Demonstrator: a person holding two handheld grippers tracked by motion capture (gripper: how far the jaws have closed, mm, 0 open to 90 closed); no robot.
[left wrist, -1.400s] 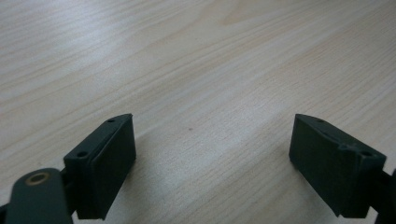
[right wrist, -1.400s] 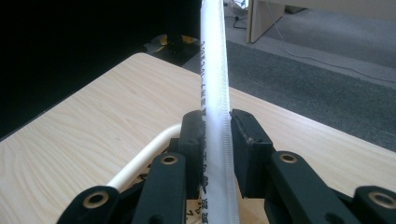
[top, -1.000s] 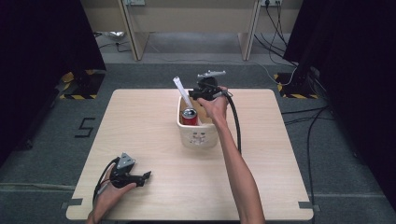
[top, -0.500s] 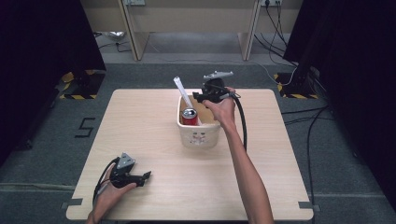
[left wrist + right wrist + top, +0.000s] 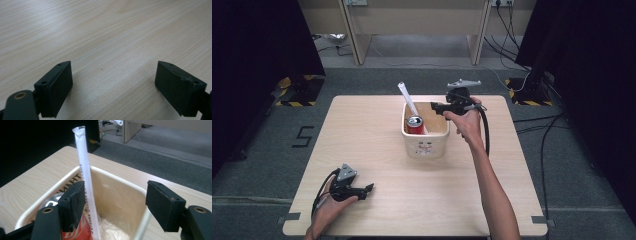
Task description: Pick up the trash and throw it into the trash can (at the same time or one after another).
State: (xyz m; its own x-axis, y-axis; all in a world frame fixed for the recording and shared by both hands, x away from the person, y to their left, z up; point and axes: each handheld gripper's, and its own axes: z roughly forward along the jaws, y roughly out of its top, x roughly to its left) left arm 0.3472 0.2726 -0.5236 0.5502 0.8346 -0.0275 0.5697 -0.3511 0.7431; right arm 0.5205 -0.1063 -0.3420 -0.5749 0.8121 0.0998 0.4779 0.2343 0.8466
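A cream bin point(image 5: 426, 145) stands at the table's middle rear. In it are a red can point(image 5: 414, 124) and a white paper-wrapped straw point(image 5: 406, 96) that leans out over the rear left corner. My right gripper point(image 5: 434, 107) hovers over the bin's right rear, pointing left. Its jaws have just been opening, and nothing is gripped between them. In the right gripper view the gripper point(image 5: 117, 202) is open, with the straw point(image 5: 85, 170) beside its left jaw and the can point(image 5: 75, 233) below. My left gripper point(image 5: 368, 188) lies open on the table at the front left, with only bare wood between its jaws point(image 5: 113, 82).
The bin's rim point(image 5: 120, 181) sits close under the right jaws. Wooden desk legs and cables stand on the grey floor beyond the table's far edge. Dark curtains flank both sides. A "5" is marked on the floor at the left.
My right gripper has moved to the right, away from the straw, and its jaws have spread. The straw stays leaning in the bin. The left gripper has not moved.
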